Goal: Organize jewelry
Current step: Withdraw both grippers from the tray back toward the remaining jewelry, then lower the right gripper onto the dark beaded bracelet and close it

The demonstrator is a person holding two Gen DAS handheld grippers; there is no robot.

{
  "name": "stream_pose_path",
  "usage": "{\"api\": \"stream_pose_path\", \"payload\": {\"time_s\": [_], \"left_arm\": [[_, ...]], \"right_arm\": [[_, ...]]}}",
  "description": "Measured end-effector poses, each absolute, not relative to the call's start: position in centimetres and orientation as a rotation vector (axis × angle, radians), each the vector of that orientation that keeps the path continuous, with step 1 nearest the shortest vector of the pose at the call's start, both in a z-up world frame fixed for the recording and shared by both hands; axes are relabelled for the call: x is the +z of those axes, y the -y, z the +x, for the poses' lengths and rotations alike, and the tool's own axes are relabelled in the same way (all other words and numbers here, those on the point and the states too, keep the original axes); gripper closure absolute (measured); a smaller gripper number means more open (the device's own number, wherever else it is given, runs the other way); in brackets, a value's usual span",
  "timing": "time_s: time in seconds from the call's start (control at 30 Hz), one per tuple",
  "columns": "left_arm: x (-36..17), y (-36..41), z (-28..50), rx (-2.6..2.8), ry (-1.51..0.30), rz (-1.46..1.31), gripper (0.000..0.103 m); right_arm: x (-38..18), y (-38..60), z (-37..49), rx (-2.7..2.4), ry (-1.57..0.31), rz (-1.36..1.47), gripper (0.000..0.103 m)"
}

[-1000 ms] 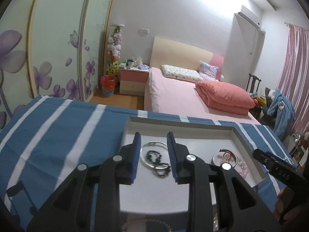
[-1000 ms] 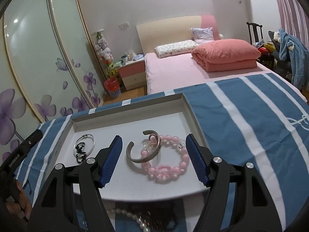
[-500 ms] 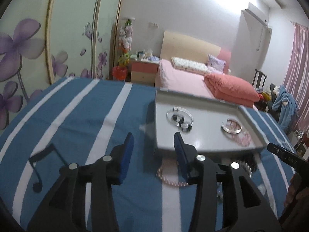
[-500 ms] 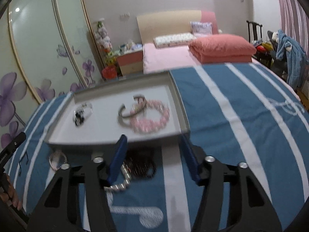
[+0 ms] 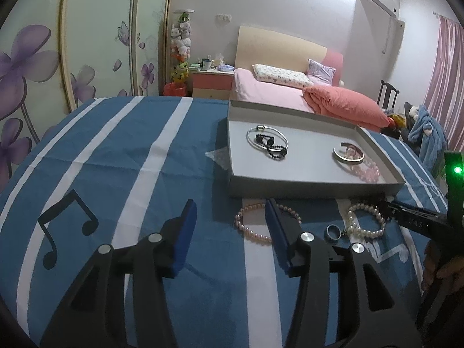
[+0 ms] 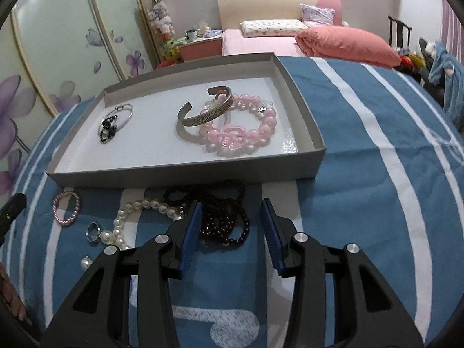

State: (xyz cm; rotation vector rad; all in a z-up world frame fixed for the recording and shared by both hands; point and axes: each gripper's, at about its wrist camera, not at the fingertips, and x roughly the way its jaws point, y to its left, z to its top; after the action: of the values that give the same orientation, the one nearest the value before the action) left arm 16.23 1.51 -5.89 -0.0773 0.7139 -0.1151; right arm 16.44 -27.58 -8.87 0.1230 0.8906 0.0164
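I'm holding both tongs over the blue striped cloth (image 6: 362, 159), near edge of the grey tray (image 6: 185, 174) just ahead of both.

My left gripper (image 5: 230, 226) is standing wide open, gripping nothing. Its right finger is overlapping the small pink pearl bracelet (image 5: 255, 232) in view; I can't tell if it's touching. Further right of it are lying a blue ring (image 5: 333, 232) and a white pearl bracelet (image 5: 365, 220), touching each other. The tip of my right tong is reaching in above the pearls from the right.

My right gripper (image 6: 230, 226) is also standing wide open and empty. The black bead strand (image 6: 220, 214) is bunching right between and ahead of its fingertips, against the tray's front wall. Left of it are lying the white pearl bracelet (image 6: 136, 211), the blue ring (image 6: 93, 232) and the pink pearl bracelet (image 6: 66, 208), with one loose pearl (image 6: 86, 262) nearest me.

Inside the tray, ahead:
- left side: thin silver bangle (image 6: 123, 113) with a small black bead piece (image 6: 108, 129) on it
- right side: engraved silver cuff (image 6: 206, 111) sitting against a chunky pink bead bracelet (image 6: 240, 133)

The two groups are lying well apart.
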Motion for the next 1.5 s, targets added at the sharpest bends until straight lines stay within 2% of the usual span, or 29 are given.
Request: {"api": "stream_pose_path", "payload": {"time_s": [0.17, 0.23, 0.27, 0.3, 0.43, 0.87, 1.07, 1.2, 1.5], "left_arm": [[-6.5, -0.9, 16.4, -0.135, -0.734, -0.063, 0.051], [-6.6, -0.6, 16.5, -0.141, -0.742, -0.056, 0.050], [-6.7, -0.5, 16.6, -0.142, -0.746, -0.054, 0.050], [-6.8, -0.4, 16.7, -0.144, -0.752, -0.051, 0.050], [-7.2, -0.4, 16.9, -0.142, -0.772, -0.046, 0.050], [-8.5, 0.1, 18.3, -0.134, -0.837, -0.018, 0.051], [-9.0, 0.8, 19.7, -0.127, -0.874, 0.010, 0.064], [-9.3, 0.6, 20.2, -0.120, -0.893, 0.008, 0.084], [-9.3, 0.4, 20.2, -0.117, -0.896, 0.011, 0.084]], "right_arm": [[-9.0, 26.7, 16.0, 0.036, -0.887, 0.061, 0.063], [-8.9, 26.5, 15.9, 0.054, -0.884, 0.048, 0.080], [-8.9, 26.3, 15.9, 0.055, -0.893, 0.036, 0.085], [-8.9, 26.0, 15.8, 0.037, -0.885, -0.004, 0.089], [-8.8, 26.4, 15.7, 0.028, -0.884, 0.000, 0.092], [-8.9, 30.5, 15.5, -0.125, -0.879, 0.074, 0.093], [-9.0, 30.7, 15.4, -0.120, -0.879, 0.084, 0.093], [-8.9, 30.5, 15.5, -0.119, -0.879, 0.085, 0.093], [-9.0, 30.5, 15.5, -0.119, -0.880, 0.085, 0.093]]}}
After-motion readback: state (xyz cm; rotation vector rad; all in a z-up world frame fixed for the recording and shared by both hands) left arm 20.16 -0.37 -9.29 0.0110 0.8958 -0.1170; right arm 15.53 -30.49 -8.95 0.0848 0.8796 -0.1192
